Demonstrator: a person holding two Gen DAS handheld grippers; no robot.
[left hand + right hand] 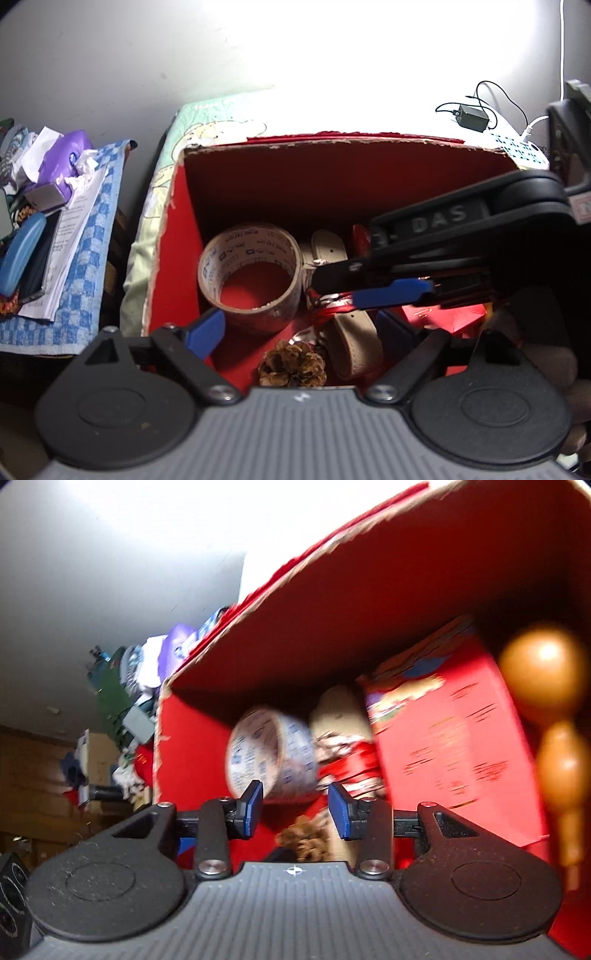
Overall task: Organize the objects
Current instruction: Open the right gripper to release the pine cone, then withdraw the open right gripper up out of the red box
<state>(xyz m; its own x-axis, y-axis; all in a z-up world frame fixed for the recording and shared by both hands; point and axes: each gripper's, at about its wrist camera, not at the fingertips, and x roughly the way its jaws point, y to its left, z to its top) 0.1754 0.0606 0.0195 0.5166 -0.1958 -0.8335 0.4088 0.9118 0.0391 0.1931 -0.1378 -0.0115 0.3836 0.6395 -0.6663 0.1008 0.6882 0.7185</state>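
We are mid-packing: our left gripper [303, 325] hangs wide open and empty over the box [332, 155], above the pinecone [293, 363] and tape [251, 273]. Our right gripper [295, 808], half open, seems empty. Next, fetch another item.

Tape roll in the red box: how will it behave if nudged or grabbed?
The tape roll lies flat on one open end, so a nudge would probably slide it, not roll it. Its thick cardboard-like ring looks stiff, likely holding shape under a pinch. It sits close to the beige strap, which may shift too.
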